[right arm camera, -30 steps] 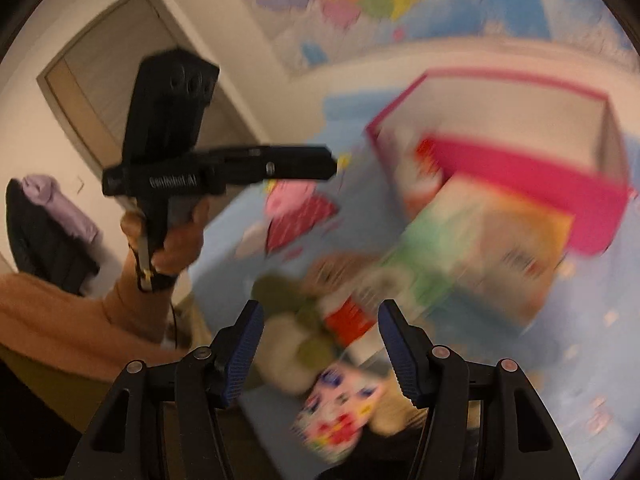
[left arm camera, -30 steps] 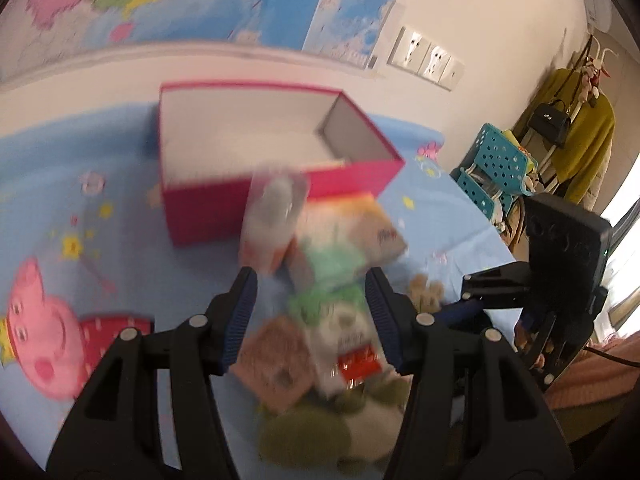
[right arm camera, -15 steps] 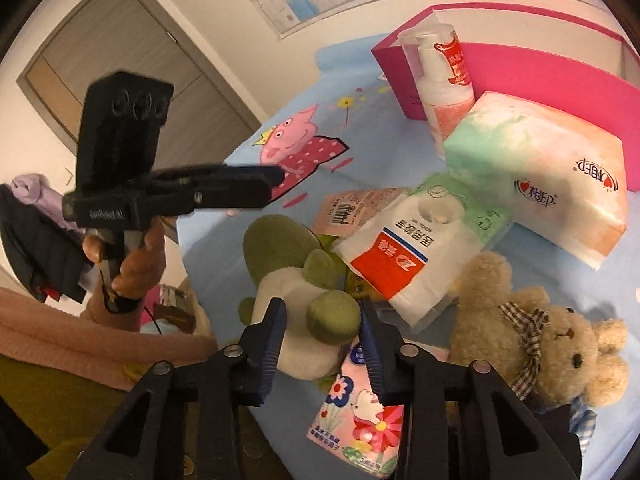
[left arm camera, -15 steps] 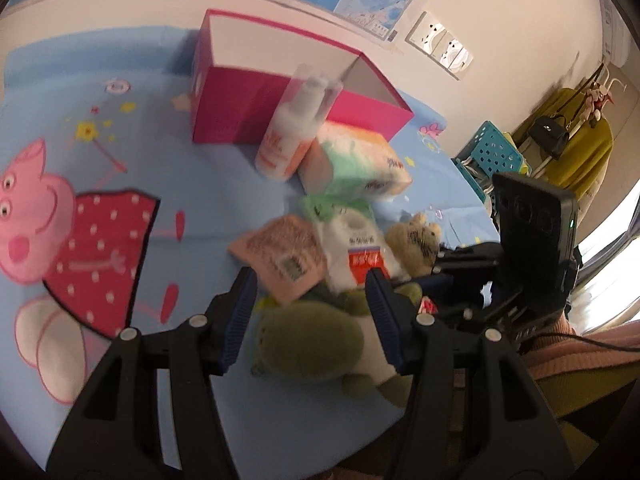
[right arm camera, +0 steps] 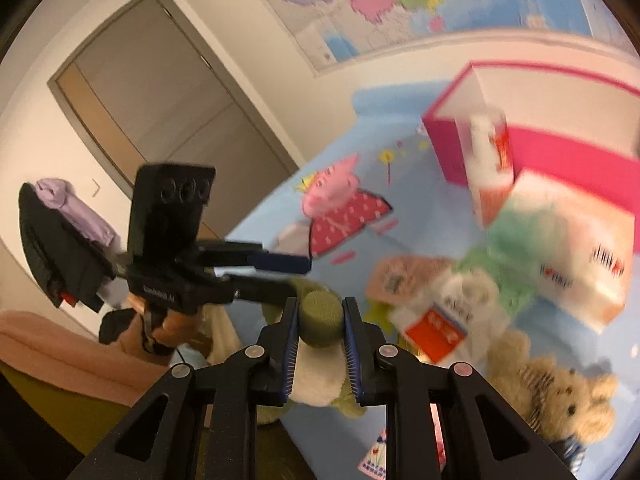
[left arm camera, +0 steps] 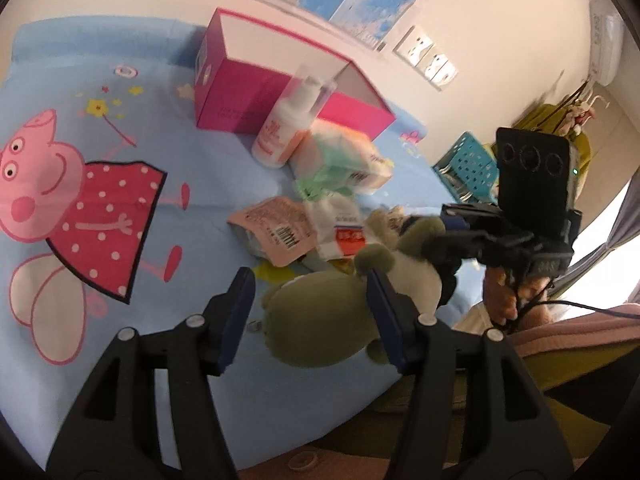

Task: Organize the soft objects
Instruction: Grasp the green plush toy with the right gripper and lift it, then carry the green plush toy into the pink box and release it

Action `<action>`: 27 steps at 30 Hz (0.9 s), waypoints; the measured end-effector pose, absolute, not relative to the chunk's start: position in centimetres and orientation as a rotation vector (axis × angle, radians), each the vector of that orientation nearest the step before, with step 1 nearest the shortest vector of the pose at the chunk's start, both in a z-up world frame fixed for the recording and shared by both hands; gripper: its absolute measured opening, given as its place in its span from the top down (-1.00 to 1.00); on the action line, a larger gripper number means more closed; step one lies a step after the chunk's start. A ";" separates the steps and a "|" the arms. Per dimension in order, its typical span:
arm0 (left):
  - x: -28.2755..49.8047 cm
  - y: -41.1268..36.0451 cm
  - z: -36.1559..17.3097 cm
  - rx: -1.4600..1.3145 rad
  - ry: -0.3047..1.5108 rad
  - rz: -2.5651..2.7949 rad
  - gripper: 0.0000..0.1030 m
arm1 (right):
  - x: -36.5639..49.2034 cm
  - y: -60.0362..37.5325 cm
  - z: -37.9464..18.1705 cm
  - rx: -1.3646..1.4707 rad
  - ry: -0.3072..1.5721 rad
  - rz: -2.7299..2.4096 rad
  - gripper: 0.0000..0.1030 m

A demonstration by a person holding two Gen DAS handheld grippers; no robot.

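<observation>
A green and white plush toy [left arm camera: 320,320] lies at the near edge of the blue Peppa Pig cloth. My right gripper [right arm camera: 320,316] is shut on a green limb of this plush toy [right arm camera: 320,318]; it also shows in the left wrist view [left arm camera: 444,248]. My left gripper [left arm camera: 308,292] is open, its fingers on either side of the plush's body. A tan teddy bear [right arm camera: 560,392] lies at the right. A tissue pack [right arm camera: 576,248], a white pouch [right arm camera: 448,320] and a pink sachet [left arm camera: 276,230] lie in a pile.
An open pink box [left arm camera: 248,92] stands at the back of the cloth, with a pump bottle [left arm camera: 288,124] in front of it. A small floral packet [right arm camera: 376,456] lies at the near edge. A teal basket [left arm camera: 466,164] stands beyond the table.
My right gripper has closed on the green plush's limb. My left gripper has moved closer, its fingers now around the plush's body.
</observation>
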State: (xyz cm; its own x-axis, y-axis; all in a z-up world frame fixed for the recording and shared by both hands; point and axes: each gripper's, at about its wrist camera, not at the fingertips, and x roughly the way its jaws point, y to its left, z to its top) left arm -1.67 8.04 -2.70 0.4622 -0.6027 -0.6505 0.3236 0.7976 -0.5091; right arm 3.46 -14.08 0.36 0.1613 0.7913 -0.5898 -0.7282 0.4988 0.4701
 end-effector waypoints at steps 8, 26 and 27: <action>-1.4 7.3 -0.6 -0.309 0.867 -0.657 -0.30 | 5.7 -15.6 3.9 0.092 0.785 1.041 0.61; 12.1 5.3 7.2 -0.179 0.697 -0.556 -0.31 | 16.8 -15.6 11.7 0.026 0.589 0.947 0.60; 12.8 5.3 7.1 -0.179 0.703 -0.546 -0.31 | 17.8 -15.6 11.4 0.025 0.598 0.932 0.60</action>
State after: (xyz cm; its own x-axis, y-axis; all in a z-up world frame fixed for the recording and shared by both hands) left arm 12.85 5.29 7.12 0.6303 -0.5326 -0.5649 0.4148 0.8460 -0.3349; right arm 17.78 -15.58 11.40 0.4467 0.7598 -0.4724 -0.7461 0.6078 0.2719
